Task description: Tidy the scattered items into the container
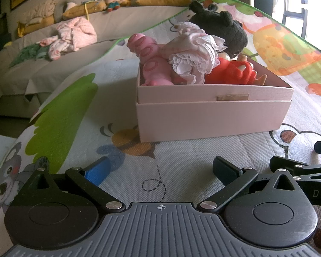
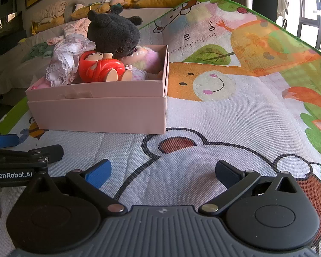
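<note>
Left wrist view has the pink box (image 1: 211, 115) sitting on the cartoon play mat (image 1: 182, 162) straight ahead, near but apart from the left hand-held gripper (image 1: 160, 171), whose fingers are spread wide with nothing between them. Same story on the right wrist view: the right hand-held gripper (image 2: 162, 171) is splayed apart and empty, resting low over the mat with the box off to its front-left.

Everything I'd count as scattered looks to be in the box already: a black plush (image 2: 113, 34) piled on top and poking above the rim, a doll in a lacy dress (image 1: 192, 57), a pink plastic toy (image 1: 149, 62) at one end, a red figurine (image 2: 100, 66) lying on its side, and something fluffy and pastel tucked behind it. They're heaped because the box is shallow, so the plush could tip out if bumped.

No loose toys on the mat that I can spot, so I'd guess the tidying is basically done and both grippers are parked side by side. The stuff on the sofa (image 1: 42, 64) behind doesn't seem to be part of it.
</note>
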Demonstrator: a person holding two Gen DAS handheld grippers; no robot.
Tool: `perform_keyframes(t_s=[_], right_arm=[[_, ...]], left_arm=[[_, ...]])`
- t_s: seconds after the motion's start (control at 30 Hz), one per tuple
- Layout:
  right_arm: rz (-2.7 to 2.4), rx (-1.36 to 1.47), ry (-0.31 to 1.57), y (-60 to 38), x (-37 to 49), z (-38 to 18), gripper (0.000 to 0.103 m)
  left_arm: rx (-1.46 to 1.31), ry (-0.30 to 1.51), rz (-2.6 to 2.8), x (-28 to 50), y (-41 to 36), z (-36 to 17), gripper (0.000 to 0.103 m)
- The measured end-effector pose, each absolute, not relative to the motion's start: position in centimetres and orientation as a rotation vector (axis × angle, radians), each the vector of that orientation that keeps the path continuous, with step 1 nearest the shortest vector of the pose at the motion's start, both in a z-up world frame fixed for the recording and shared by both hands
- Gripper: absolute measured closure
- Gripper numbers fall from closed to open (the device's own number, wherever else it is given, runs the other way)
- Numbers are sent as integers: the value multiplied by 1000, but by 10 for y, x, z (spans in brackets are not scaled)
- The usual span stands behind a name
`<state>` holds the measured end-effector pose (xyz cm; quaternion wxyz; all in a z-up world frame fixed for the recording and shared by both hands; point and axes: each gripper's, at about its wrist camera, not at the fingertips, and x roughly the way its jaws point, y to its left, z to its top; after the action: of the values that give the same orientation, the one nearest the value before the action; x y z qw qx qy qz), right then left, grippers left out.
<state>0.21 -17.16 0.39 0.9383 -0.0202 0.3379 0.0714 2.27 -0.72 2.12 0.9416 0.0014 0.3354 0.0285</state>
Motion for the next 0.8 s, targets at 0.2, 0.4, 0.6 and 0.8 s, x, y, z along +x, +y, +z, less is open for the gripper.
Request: perform_keyframes(t_s=[0.2,0.4,0.6,0.8], right_arm=[[159,-47,691,-171,3,4,0],[188,-54,692,-170,5,4,0],[206,-56,692,-170,6,5,0],[205,-57,692,-170,6,5,0]], left_arm=[[-10,685,46,24,-6,19,0],[-9,687,37,25,-5,18,0],[-1,691,21,28,-4,18,0],[2,696,11,29,-4,19,0]])
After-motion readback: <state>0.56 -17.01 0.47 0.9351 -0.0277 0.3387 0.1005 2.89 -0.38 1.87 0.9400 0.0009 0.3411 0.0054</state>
